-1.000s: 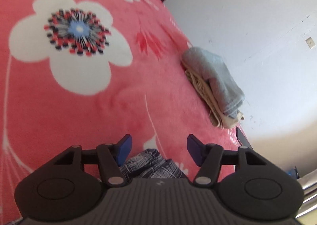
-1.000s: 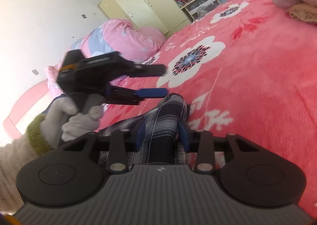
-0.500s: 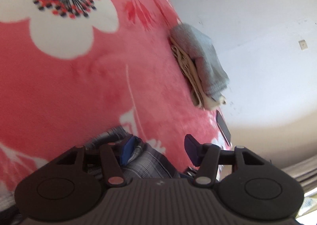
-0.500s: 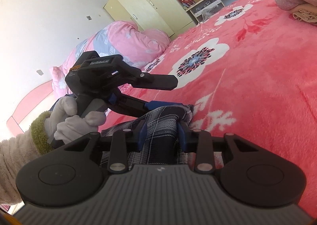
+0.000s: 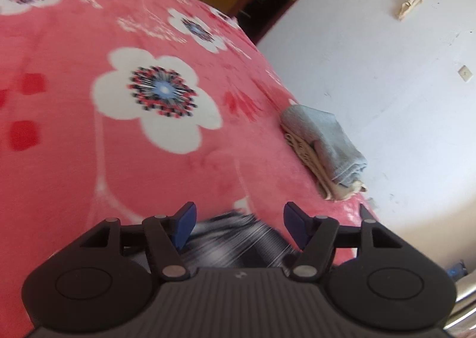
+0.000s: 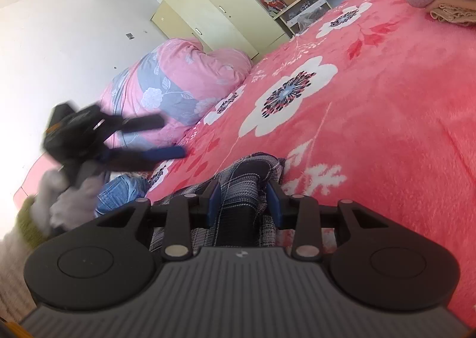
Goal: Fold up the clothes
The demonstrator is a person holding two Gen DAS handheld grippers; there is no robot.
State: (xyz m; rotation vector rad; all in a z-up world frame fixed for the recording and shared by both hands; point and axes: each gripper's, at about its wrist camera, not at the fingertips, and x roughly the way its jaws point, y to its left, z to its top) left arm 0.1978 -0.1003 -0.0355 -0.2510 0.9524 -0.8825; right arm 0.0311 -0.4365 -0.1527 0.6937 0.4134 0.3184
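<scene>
Plaid garment [image 6: 244,189], long axis running away, pinched in R claw [image 6: 243,199]; L claw [image 5: 239,223] opening, empty

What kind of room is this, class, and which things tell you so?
Most likely a bedroom: a bed under a pink flowered blanket, a rolled-up quilt at its head, and a pale yellow wardrobe against the wall.

Fleecy blanket [image 5: 74,174], woven plaid cloth [image 6: 247,186]

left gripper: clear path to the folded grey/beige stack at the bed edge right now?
Probably yes. The left gripper, jaws opening and empty, faces the folded stack across bare blanket; only the plaid garment lies beneath.
</scene>
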